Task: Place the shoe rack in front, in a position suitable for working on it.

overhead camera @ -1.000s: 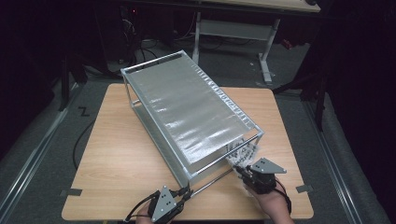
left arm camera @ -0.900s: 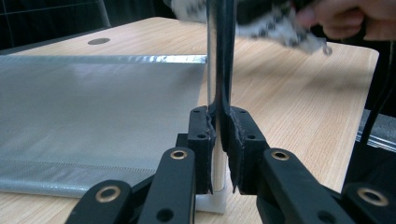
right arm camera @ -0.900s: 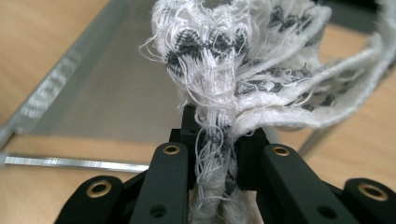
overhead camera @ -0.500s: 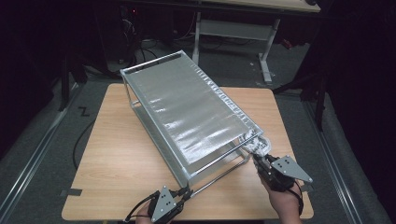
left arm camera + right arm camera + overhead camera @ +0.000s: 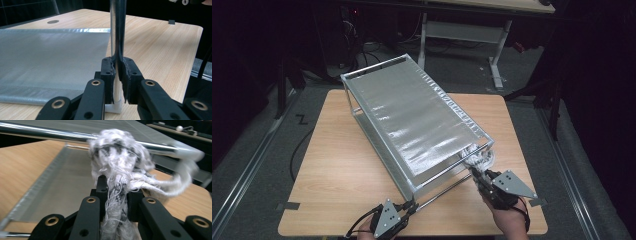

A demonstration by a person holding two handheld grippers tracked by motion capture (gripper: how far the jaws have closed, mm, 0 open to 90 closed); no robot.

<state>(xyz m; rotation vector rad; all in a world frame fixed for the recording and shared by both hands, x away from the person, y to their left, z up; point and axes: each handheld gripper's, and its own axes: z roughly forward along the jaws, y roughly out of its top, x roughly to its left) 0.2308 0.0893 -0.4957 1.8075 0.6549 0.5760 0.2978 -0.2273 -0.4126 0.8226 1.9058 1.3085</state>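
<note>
A silver metal rack [image 5: 412, 120] with a mesh shelf stands slanted on the wooden table [image 5: 332, 165]. My left gripper [image 5: 412, 206] is at the near table edge, shut on the rack's upright metal tube [image 5: 117, 30]; its pads [image 5: 108, 72] clamp the tube just above a white foot cap. My right gripper [image 5: 477, 176] is shut on a frayed white cloth [image 5: 479, 157], which presses against the rack's near right corner. In the right gripper view the cloth [image 5: 117, 157] bunches over the shiny top bar [image 5: 37, 131], above the gripper [image 5: 117, 192].
A white-legged desk [image 5: 462, 30] and cables stand on the dark floor beyond the table. Tape marks sit at the table's near corners [image 5: 288, 206]. Bare wood lies left of the rack, and the table's right edge is close to my right hand [image 5: 509, 220].
My right gripper has moved right and slightly up with the cloth, along the rack's near bar to its right corner. The left gripper has stayed on the tube.
</note>
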